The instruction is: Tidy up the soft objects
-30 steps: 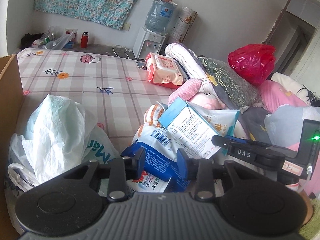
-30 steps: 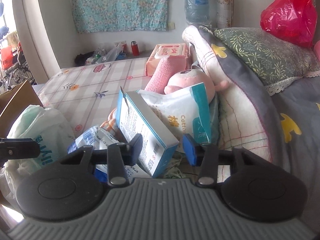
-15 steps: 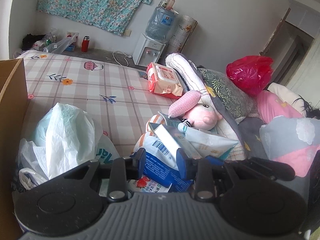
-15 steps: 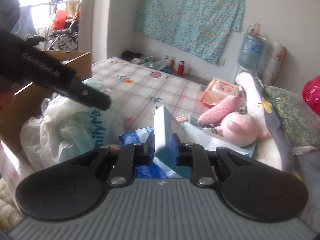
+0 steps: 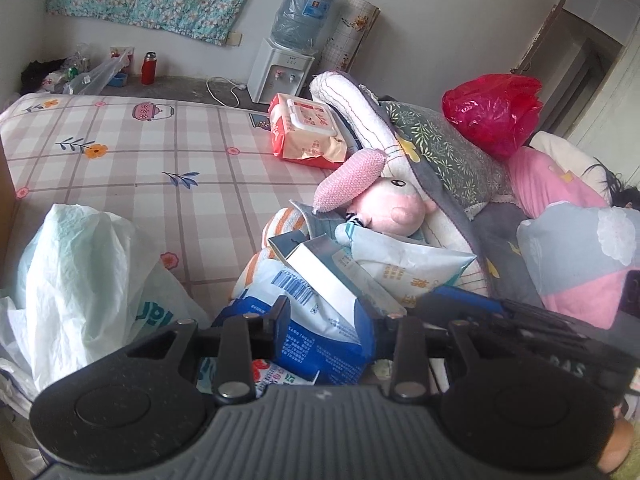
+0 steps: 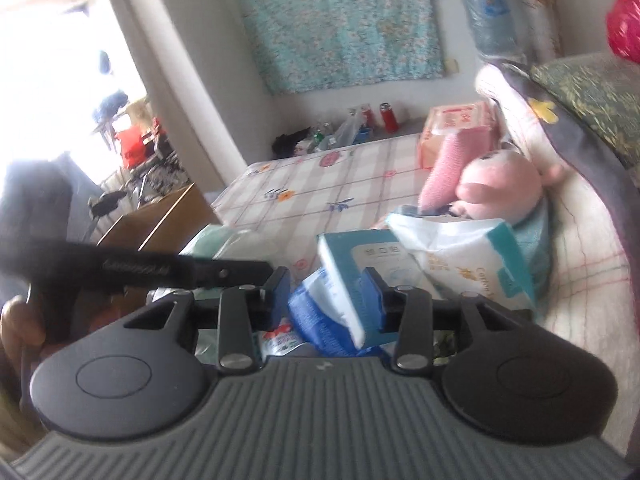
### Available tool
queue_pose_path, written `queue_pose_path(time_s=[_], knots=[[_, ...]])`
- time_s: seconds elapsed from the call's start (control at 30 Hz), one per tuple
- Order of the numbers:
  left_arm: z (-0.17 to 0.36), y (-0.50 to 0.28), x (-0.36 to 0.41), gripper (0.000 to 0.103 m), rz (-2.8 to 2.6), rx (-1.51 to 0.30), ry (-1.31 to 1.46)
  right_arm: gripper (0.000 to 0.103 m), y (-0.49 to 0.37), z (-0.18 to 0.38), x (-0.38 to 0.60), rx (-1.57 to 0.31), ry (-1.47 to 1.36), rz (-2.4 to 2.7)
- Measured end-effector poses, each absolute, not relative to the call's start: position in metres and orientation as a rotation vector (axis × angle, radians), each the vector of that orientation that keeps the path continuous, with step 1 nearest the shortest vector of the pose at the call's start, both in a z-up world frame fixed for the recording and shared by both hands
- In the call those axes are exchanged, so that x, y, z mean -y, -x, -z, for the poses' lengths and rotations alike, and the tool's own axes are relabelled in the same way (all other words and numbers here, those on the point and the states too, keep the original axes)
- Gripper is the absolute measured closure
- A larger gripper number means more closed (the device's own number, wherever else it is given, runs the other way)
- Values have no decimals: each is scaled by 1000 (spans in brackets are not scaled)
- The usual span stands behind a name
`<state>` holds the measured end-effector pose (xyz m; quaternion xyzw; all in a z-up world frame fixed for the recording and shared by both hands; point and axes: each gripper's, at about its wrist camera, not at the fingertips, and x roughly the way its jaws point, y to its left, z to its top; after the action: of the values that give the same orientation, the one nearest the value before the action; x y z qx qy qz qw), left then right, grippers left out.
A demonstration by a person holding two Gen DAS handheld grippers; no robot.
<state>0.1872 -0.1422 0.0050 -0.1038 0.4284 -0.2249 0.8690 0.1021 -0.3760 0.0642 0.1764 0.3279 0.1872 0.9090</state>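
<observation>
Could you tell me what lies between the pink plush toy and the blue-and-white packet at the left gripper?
In the left wrist view, a white-and-teal box and a white cotton-pad pack lie between the pink plush toy and the blue-and-white packet.
</observation>
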Motion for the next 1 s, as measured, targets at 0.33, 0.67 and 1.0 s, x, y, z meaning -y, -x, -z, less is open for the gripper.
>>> queue_pose_path(time_s=[0.33,0.67,1.0], knots=[[17,-212,169,56,510,-1005,236,45,-161,4,417,-948,-672,-230],[29,-218,172,54,501,-1033,204,44,-152,12,409,-950,-801,-315],[32,-225,168,56,457,-1005,190,81,-145,-14,399,-926,-723,-357]])
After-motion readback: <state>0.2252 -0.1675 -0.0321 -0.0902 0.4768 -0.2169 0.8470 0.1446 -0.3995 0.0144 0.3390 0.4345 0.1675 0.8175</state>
